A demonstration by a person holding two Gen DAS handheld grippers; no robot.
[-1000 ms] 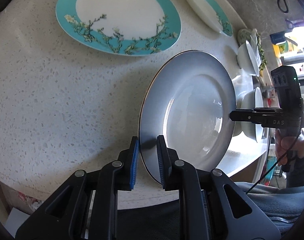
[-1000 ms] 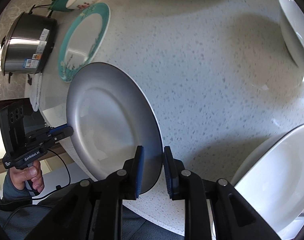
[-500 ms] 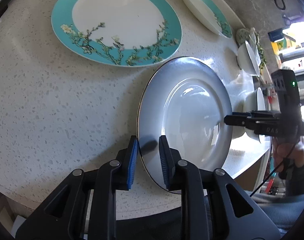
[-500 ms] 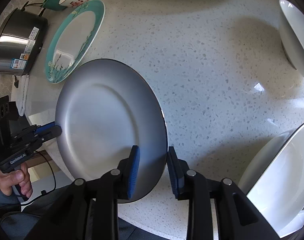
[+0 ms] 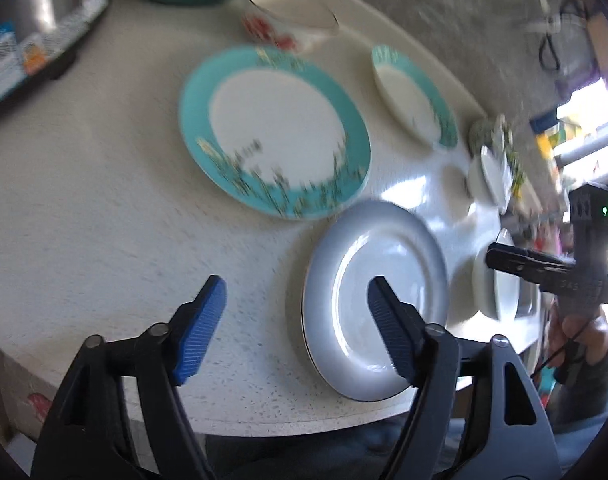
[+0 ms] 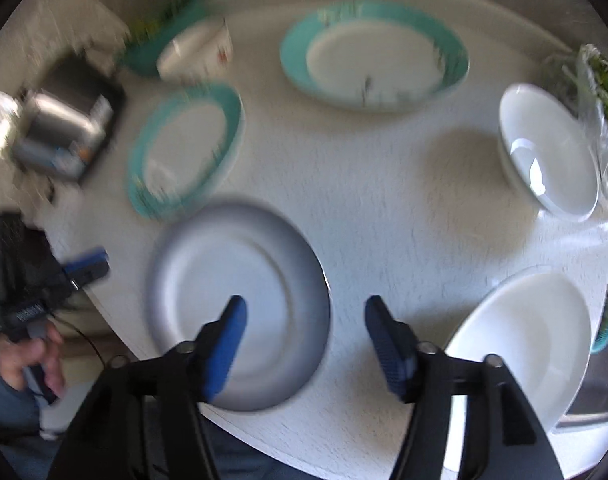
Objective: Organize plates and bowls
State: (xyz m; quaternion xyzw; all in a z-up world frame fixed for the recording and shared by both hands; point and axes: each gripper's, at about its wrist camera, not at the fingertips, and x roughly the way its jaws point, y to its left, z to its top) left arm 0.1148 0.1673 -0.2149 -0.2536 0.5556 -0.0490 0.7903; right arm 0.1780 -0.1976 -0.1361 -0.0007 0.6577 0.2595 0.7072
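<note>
My left claw and right claw both spread wide, empty. Grey plate flat on bench, between them; teal plate just beyond, nearer left claw.

Grey-white round plate with thin dark rim on pale speckled stone counter; turquoise-rimmed plate with white centre and floral sprigs; white bowl with red flowers; plain white bowl; blue ribbed pads seen on black gripper fingers.
</note>
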